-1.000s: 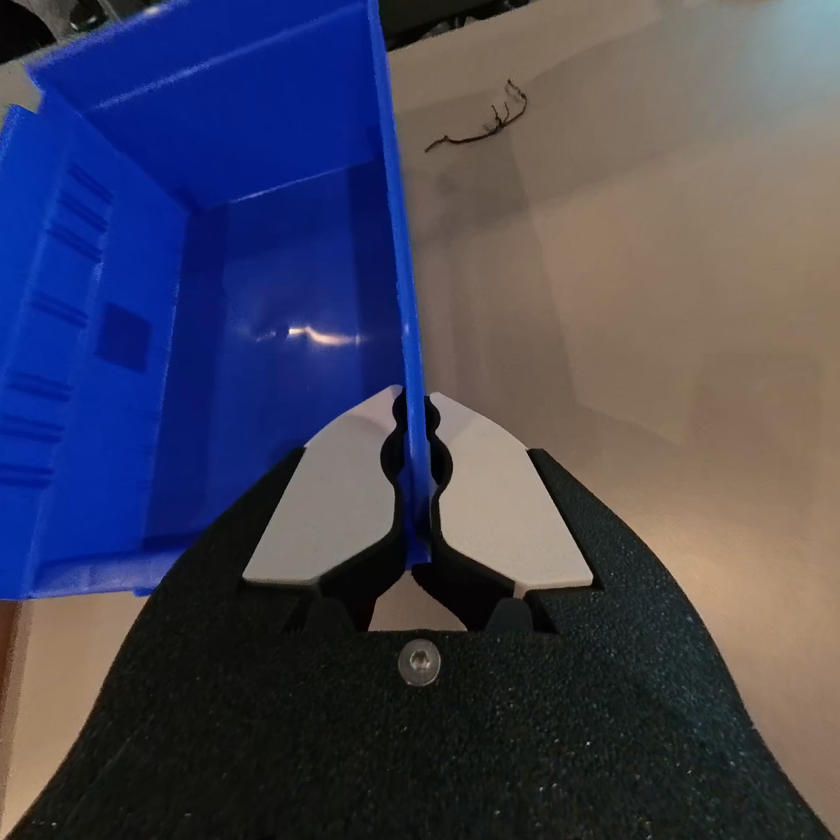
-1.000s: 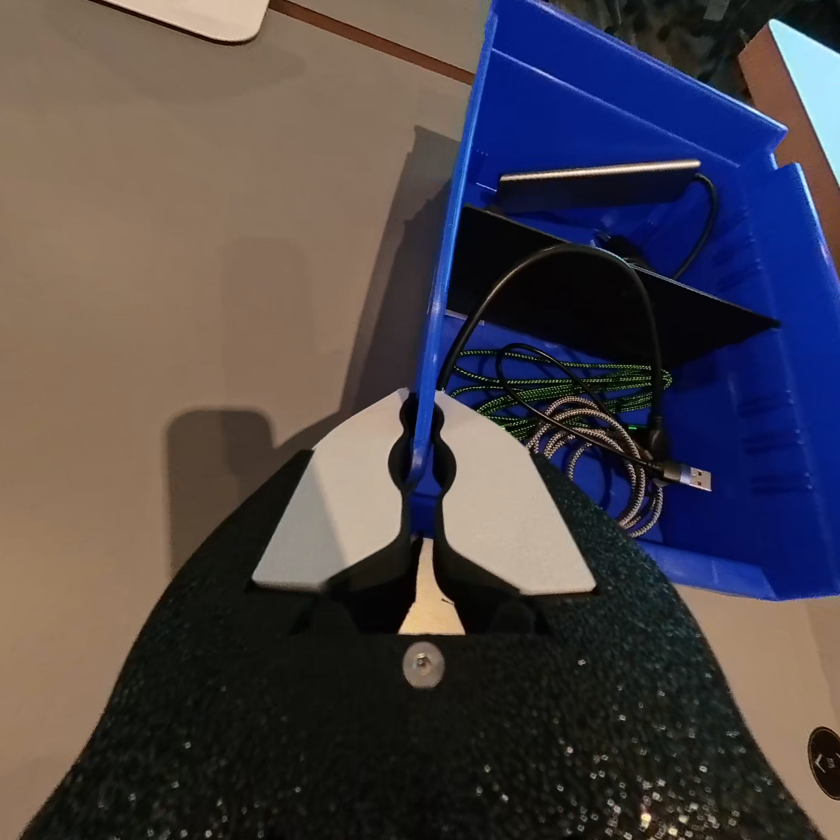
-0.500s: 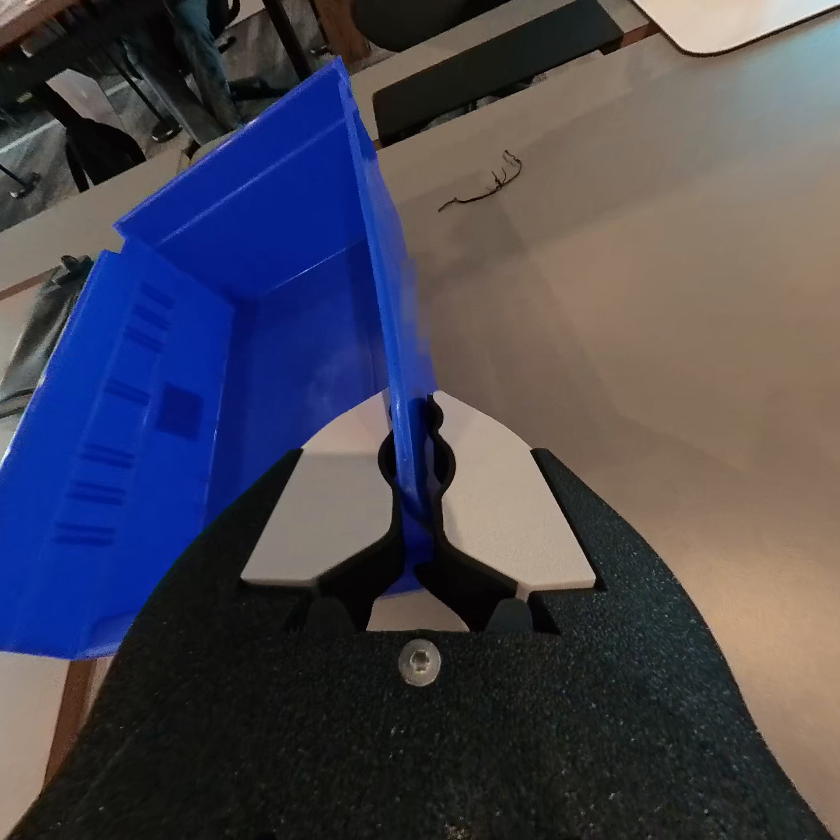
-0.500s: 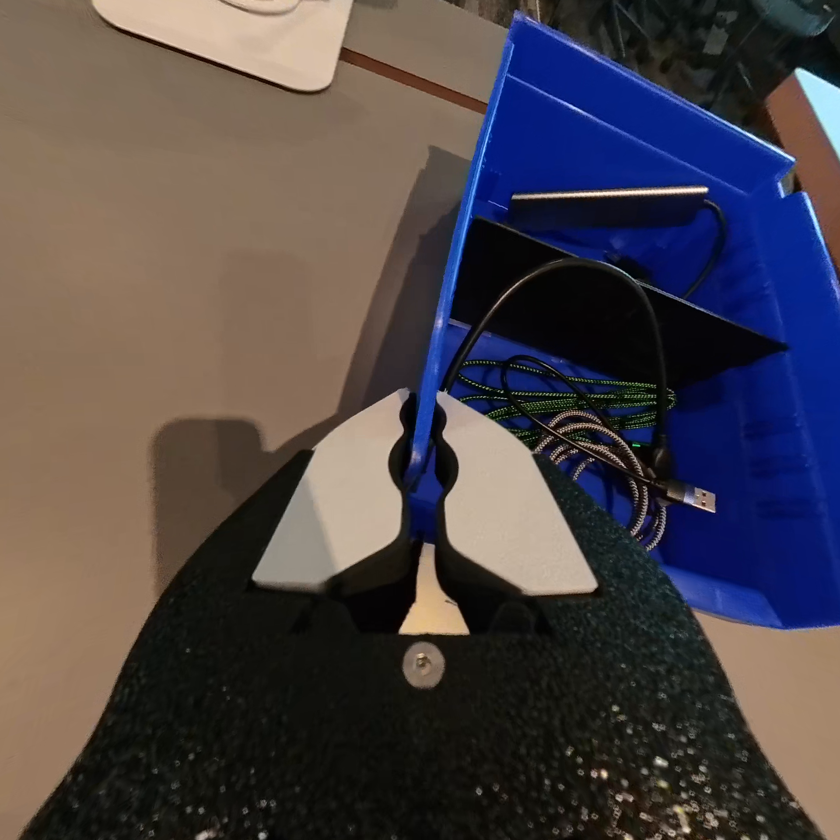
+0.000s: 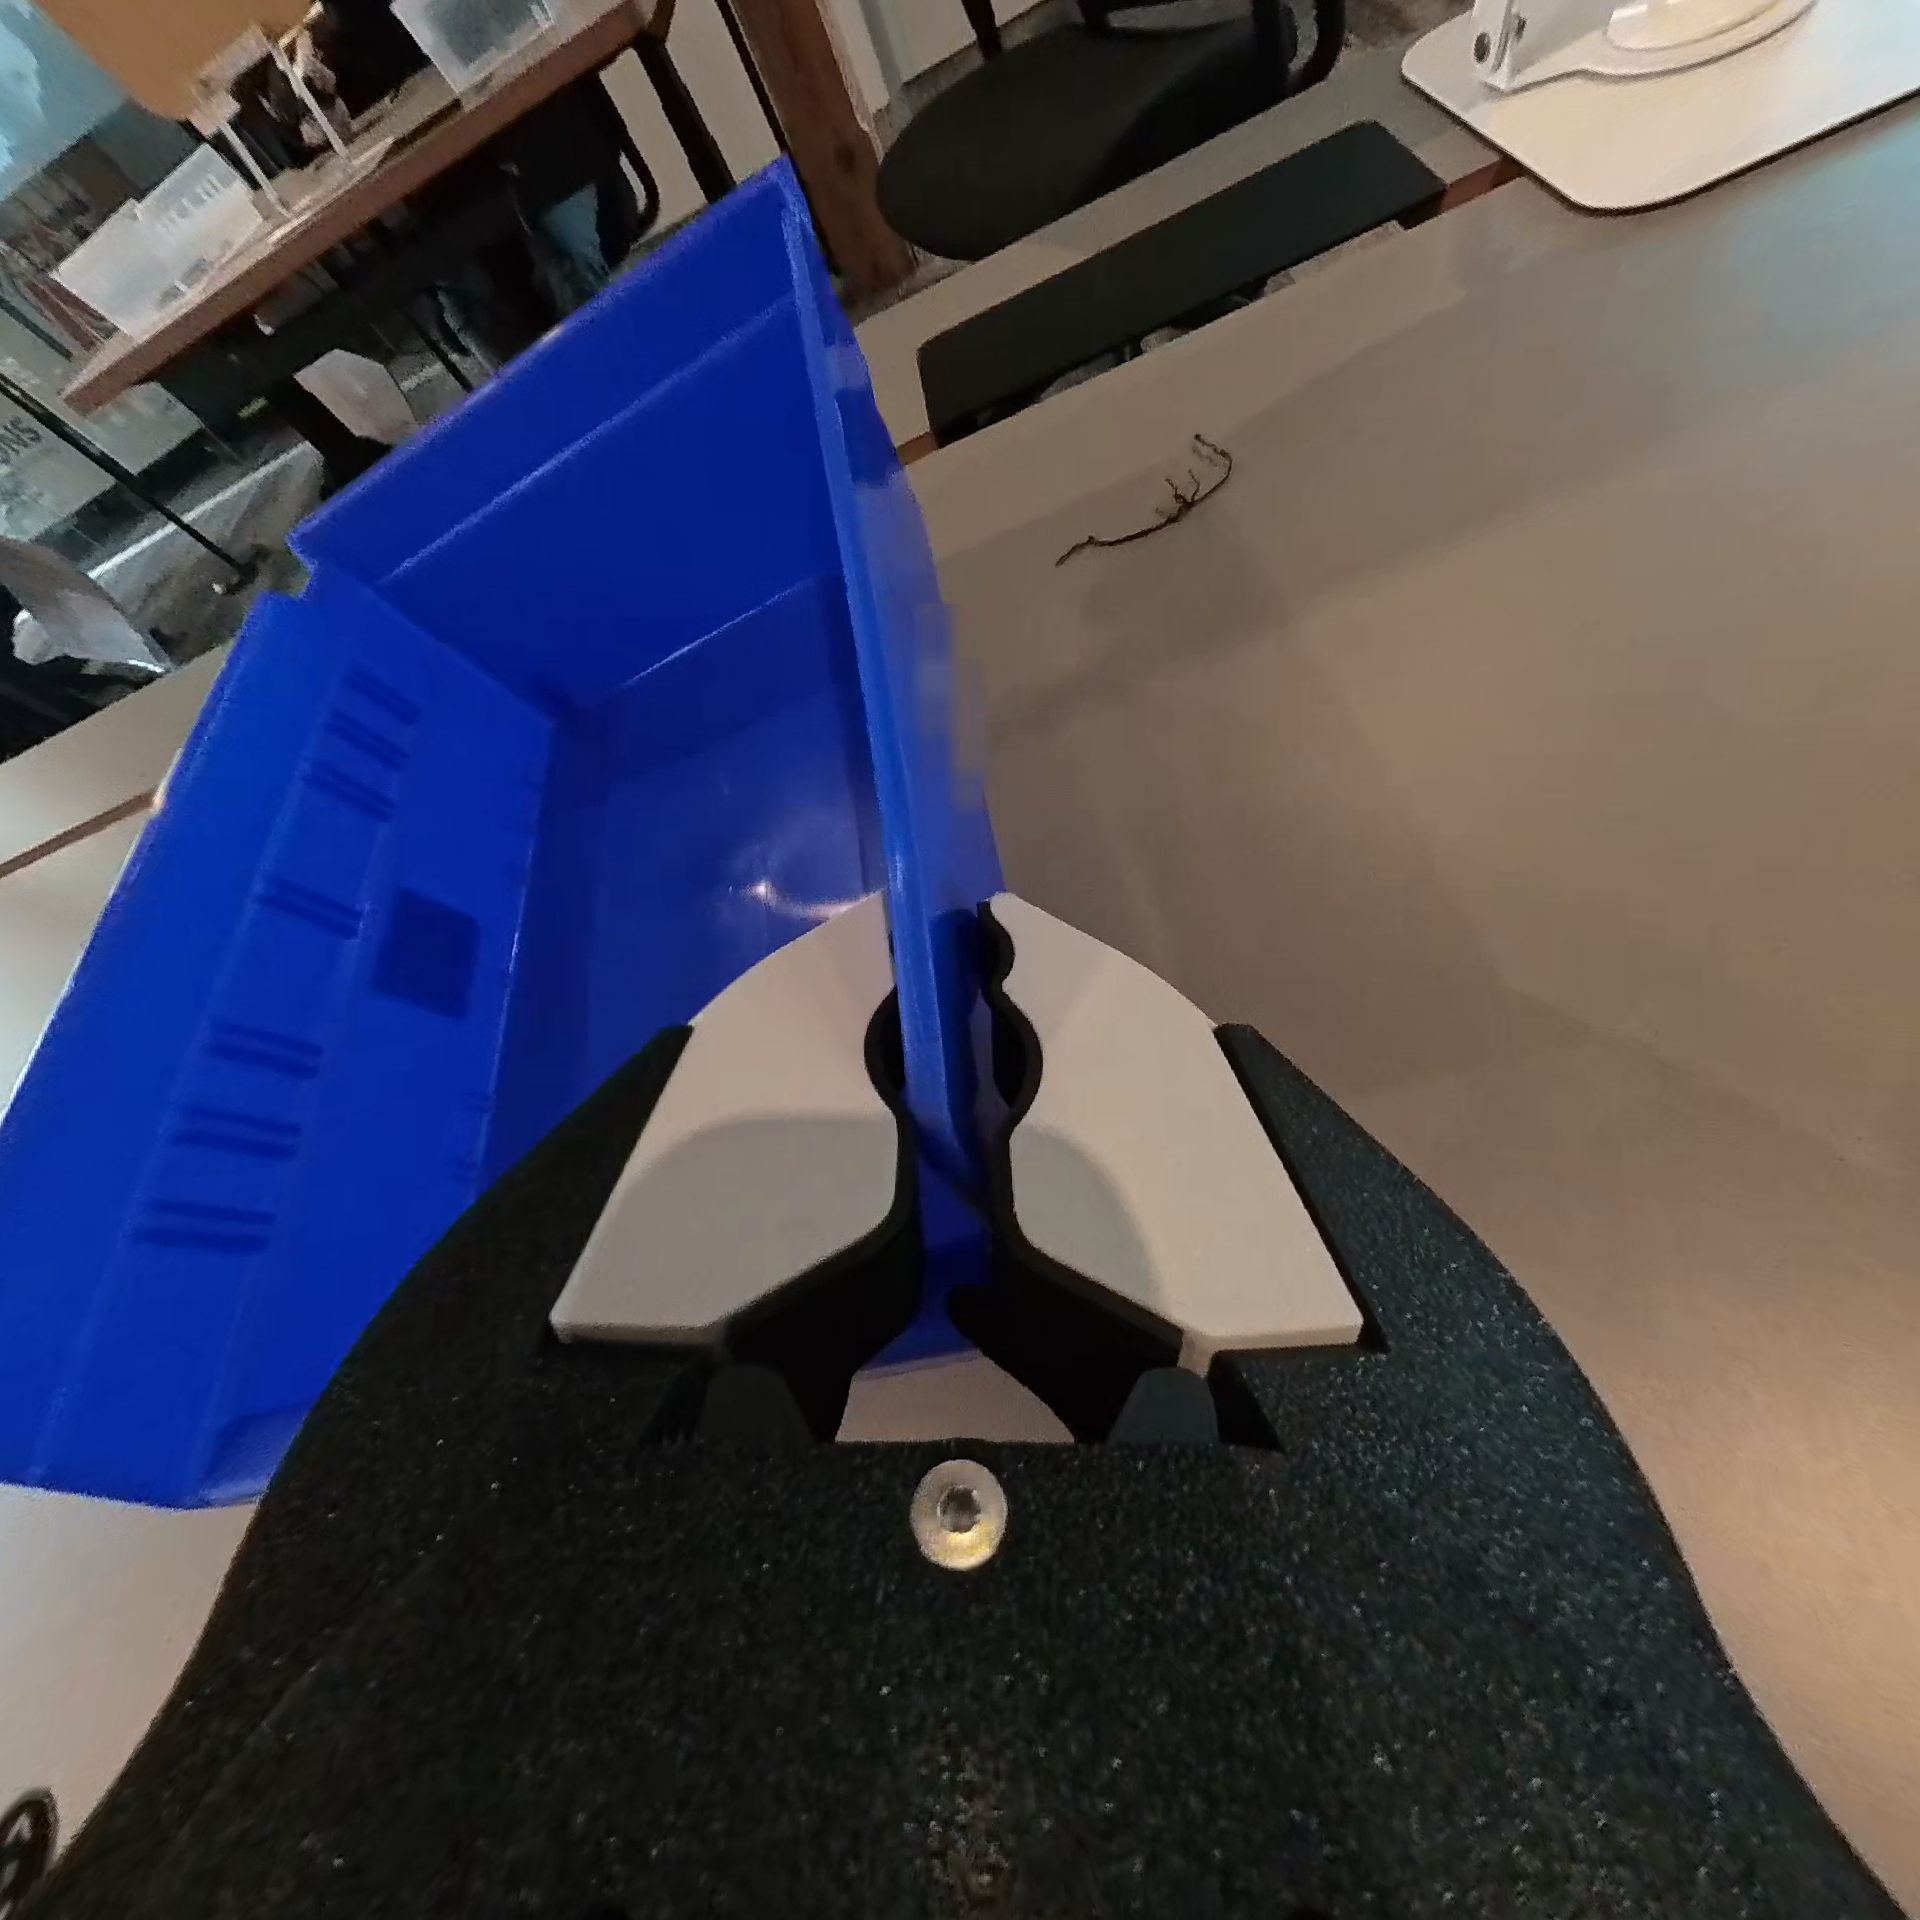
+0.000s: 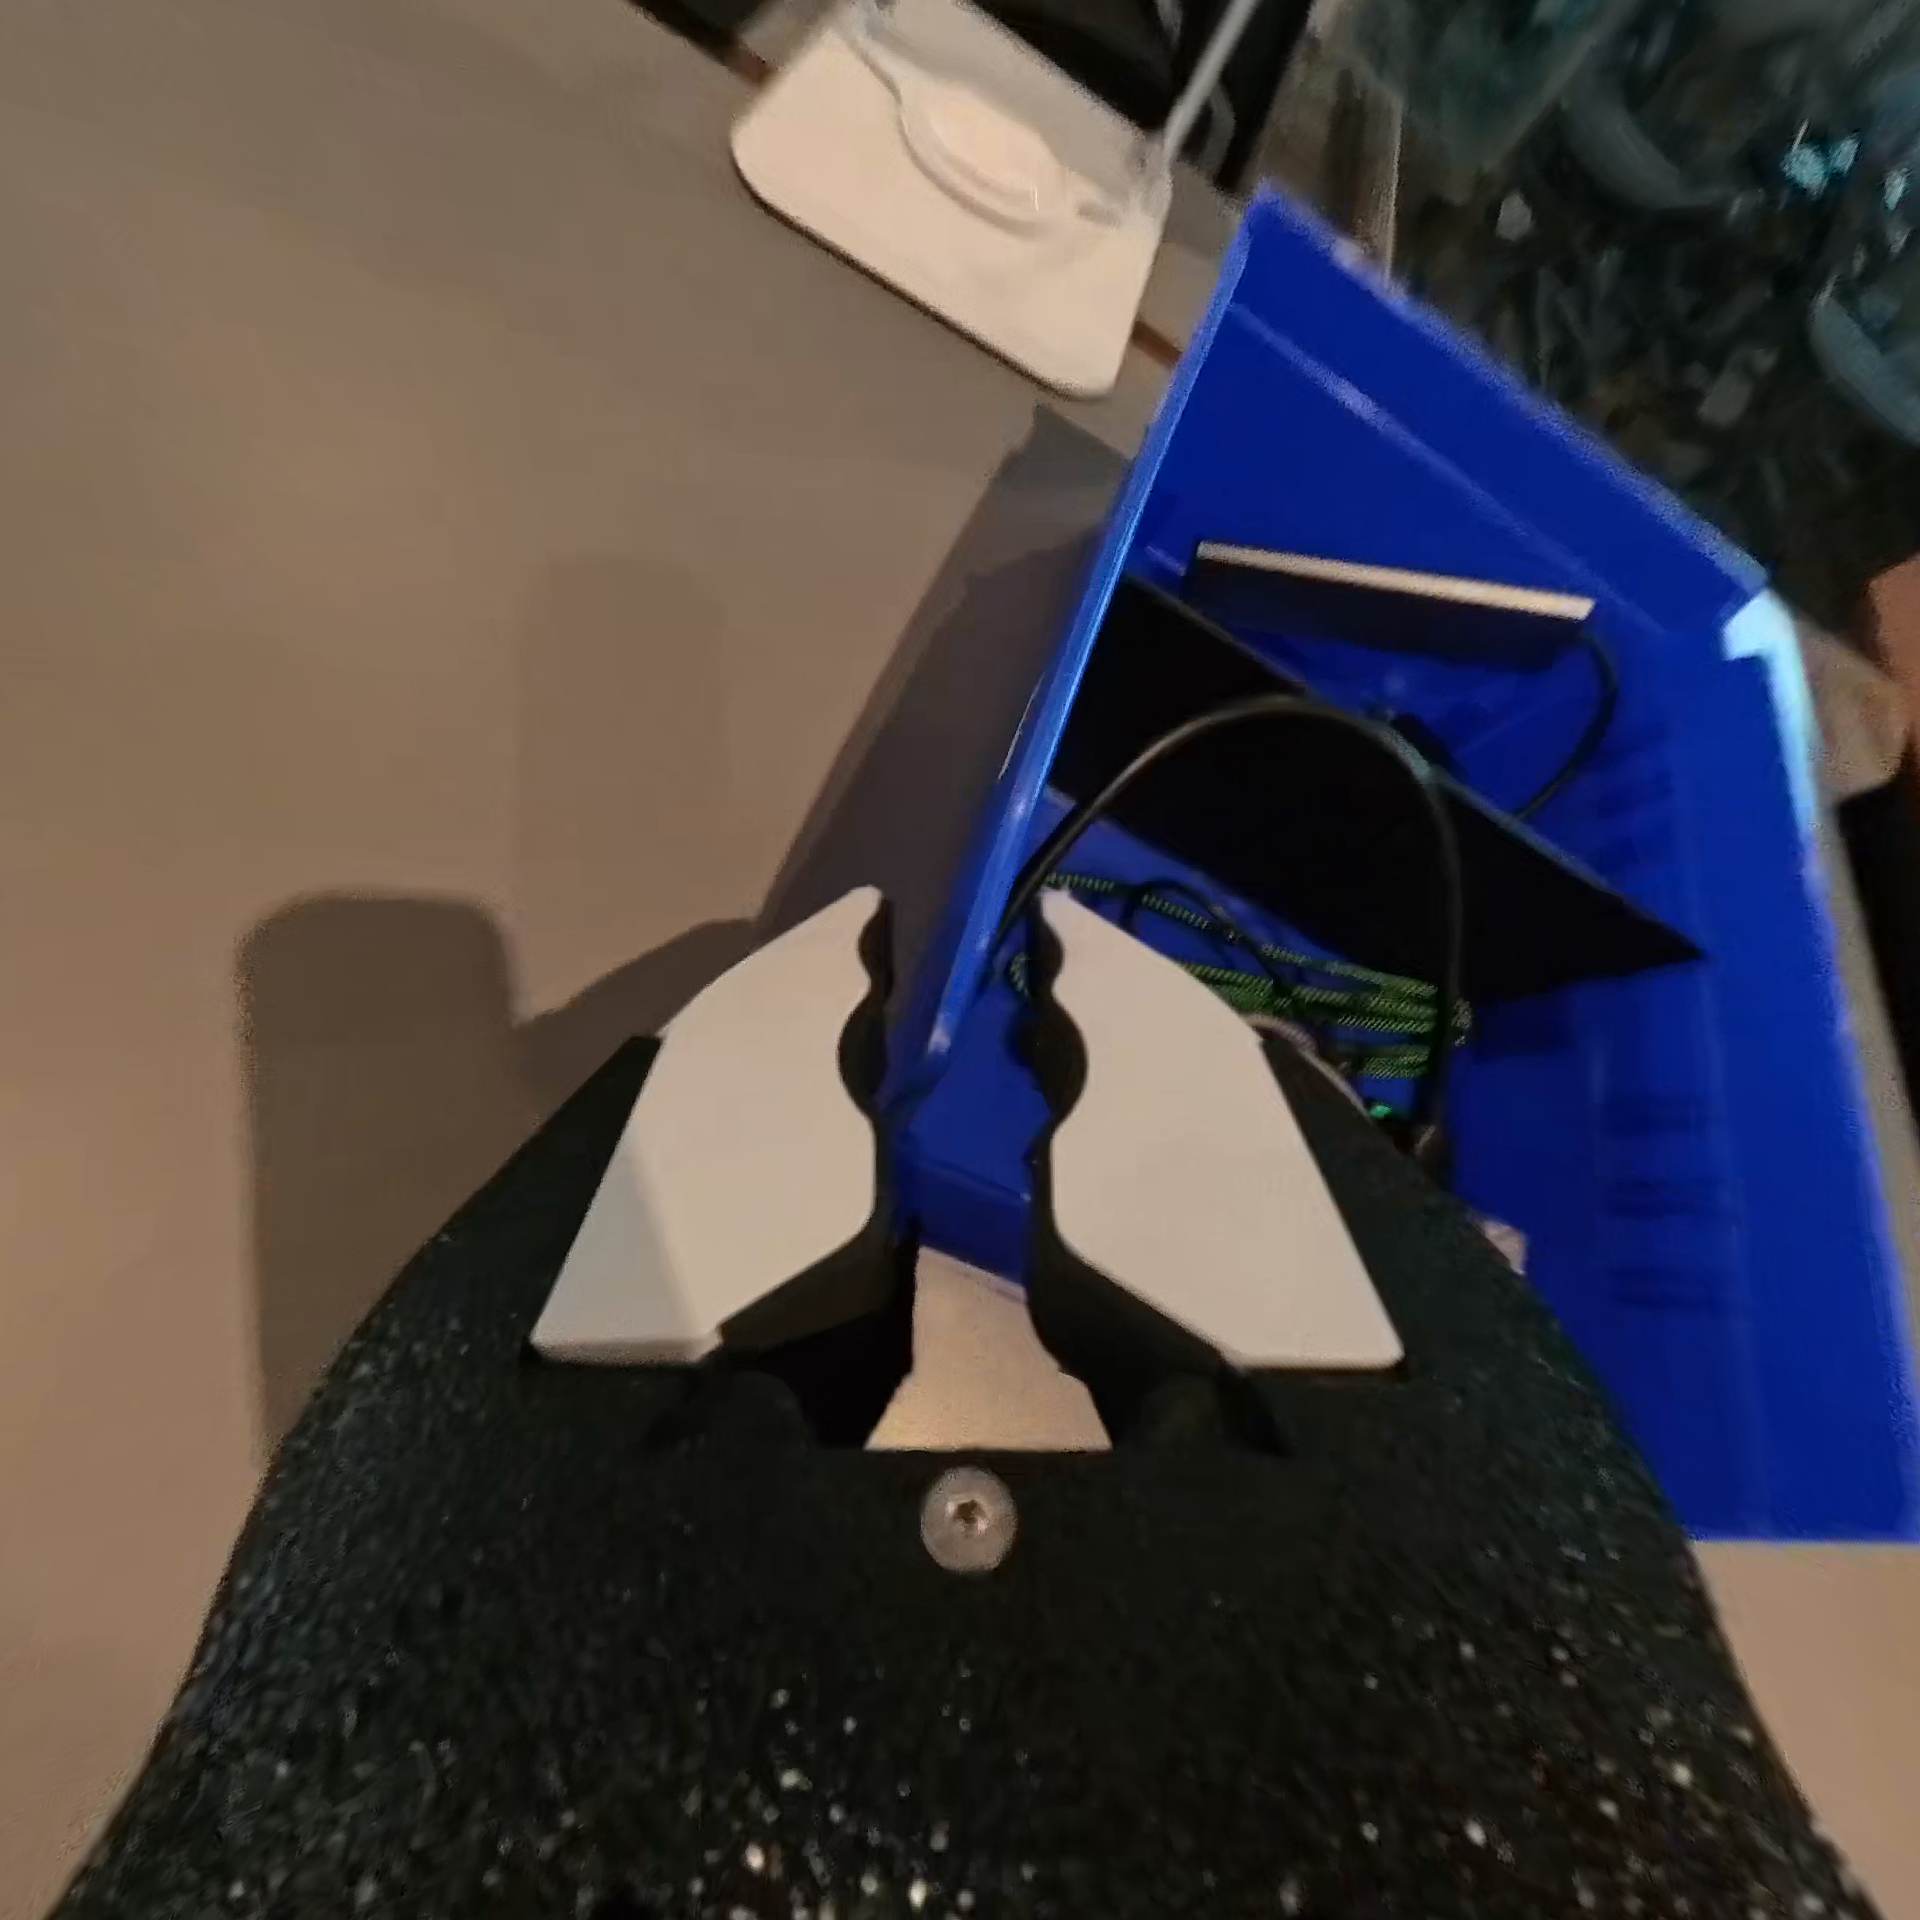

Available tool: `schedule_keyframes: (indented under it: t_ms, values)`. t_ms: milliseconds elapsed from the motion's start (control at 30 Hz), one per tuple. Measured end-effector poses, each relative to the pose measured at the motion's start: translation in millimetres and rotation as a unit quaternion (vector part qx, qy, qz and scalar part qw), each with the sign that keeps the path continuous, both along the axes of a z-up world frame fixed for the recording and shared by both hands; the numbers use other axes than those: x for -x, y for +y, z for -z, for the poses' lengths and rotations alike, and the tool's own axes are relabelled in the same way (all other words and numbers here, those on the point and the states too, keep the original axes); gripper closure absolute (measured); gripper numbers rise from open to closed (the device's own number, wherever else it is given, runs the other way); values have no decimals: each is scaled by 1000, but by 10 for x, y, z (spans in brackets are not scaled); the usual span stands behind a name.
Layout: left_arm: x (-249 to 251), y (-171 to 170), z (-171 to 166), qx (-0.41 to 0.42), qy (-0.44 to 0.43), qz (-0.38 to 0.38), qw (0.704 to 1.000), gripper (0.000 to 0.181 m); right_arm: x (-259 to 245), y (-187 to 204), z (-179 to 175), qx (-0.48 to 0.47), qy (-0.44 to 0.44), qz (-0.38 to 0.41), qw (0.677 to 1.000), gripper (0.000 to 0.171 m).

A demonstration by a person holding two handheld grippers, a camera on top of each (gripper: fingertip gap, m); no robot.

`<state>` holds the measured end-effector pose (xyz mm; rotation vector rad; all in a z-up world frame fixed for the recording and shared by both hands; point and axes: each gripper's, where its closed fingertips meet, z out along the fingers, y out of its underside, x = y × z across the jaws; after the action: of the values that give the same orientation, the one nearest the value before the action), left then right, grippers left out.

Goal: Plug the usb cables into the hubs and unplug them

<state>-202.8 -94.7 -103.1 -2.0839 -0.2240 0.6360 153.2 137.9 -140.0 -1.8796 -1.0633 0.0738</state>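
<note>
My left gripper [image 5: 935, 914] is shut on the right side wall of an empty blue bin [image 5: 468, 935] on the tan table. My right gripper [image 6: 961, 904] is open, its pads astride the left wall of a second blue bin [image 6: 1714, 1143] without pinching it. That bin has a black divider [image 6: 1299, 831]. Behind the divider lies a flat dark hub with a silver edge [image 6: 1392, 603]. In front lie a green braided cable [image 6: 1299, 997] and a thin black cable [image 6: 1247, 712] that arches upward. The right view is blurred.
A white flat stand base [image 6: 935, 208] sits at the table's far edge; it also shows in the left wrist view [image 5: 1662, 104]. A small dark twig-like scrap [image 5: 1164, 509] lies on the table. A black chair [image 5: 1091, 135] and other tables stand beyond. The tips of one gripper are about 45 cm away from the tips of the other. The right gripper is farther from the small dark twig-like scrap [image 5: 1164, 509], some 40 cm, than the left, some 25 cm.
My right gripper has opened and let go of the bin wall it was clamping. Both views have tilted up and show more of the room. The left gripper still holds its bin wall.
</note>
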Motion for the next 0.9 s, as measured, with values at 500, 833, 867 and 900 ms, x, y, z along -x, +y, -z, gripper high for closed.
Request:
schedule_keyframes:
  t_ms: [500, 833, 867, 900]
  values:
    - [-40, -93, -162, -27, 39, 5, 999, 172, -1299, 1245, -647, 97, 127, -14, 987, 102]
    - [-86, -93, -216, -27, 49, 7, 998, 172, -1316, 1424, -139, 226, 34, -18, 973, 104]
    - [-90, -95, -221, -27, 49, 7, 998, 172, -1337, 1433, -80, 237, 15, -7, 971, 116]
    - [-95, -100, -226, -28, 49, 7, 998, 172, -1368, 1449, -24, 243, -6, 8, 970, 131]
